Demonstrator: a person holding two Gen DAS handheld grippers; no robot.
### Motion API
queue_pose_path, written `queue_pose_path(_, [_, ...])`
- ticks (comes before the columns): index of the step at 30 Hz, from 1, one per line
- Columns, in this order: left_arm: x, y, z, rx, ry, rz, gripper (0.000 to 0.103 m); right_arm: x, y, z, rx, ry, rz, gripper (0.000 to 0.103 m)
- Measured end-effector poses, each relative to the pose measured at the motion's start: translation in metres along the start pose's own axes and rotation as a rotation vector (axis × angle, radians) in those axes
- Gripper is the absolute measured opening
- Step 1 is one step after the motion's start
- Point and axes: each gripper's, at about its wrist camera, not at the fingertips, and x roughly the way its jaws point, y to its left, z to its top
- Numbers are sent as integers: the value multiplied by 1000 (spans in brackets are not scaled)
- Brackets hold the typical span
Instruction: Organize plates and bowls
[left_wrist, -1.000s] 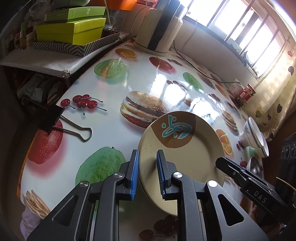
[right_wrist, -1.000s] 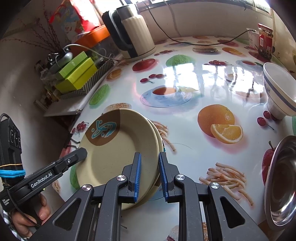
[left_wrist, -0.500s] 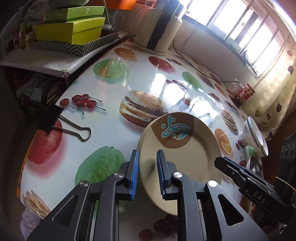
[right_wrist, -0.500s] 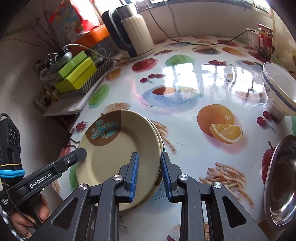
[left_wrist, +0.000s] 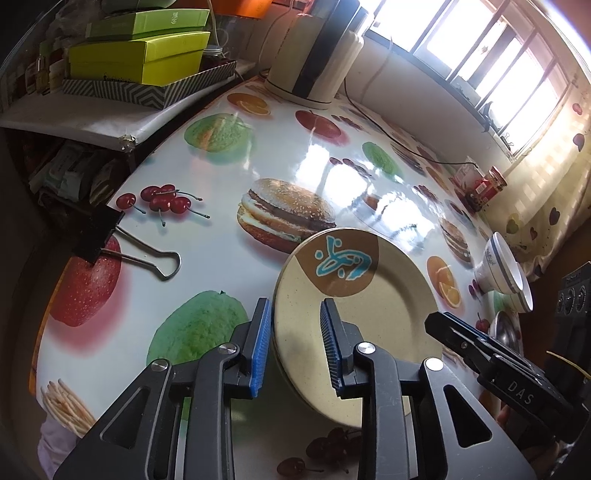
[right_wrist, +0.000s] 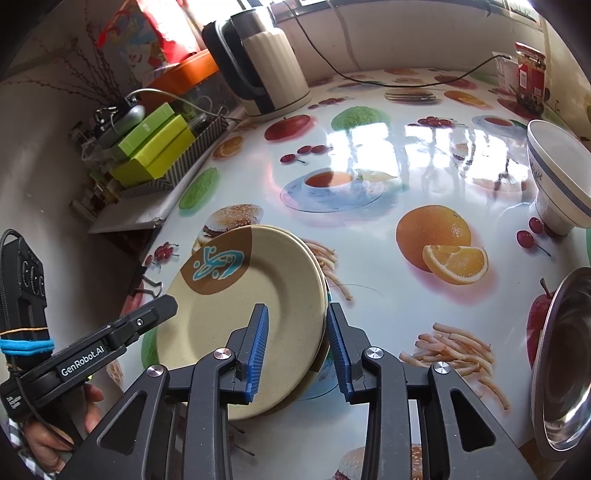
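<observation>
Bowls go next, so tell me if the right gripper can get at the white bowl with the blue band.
Probably yes: the right gripper is open and empty, and bare tablecloth lies between it and the white bowl.

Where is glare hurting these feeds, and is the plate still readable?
Left wrist: window blown out, reflections wash the tablecloth beyond the plate; plate itself sharp. Right wrist: glare patch mid-table, plate evenly lit; fisheye bends the edges in both.
</observation>
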Motion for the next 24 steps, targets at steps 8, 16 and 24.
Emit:
queue_pose_path(8, [8, 3, -5, -13, 23, -3, 35, 4, -4, -1, 26, 10, 1, 43])
queue_pose_path(16, [13, 8, -8, -38, 37, -23, 38, 11, -11, -3, 55, 27, 14, 47])
queue_pose_path(24, [16, 3, -9, -22, 34, -22, 38, 17, -14, -3, 64, 42, 44, 47])
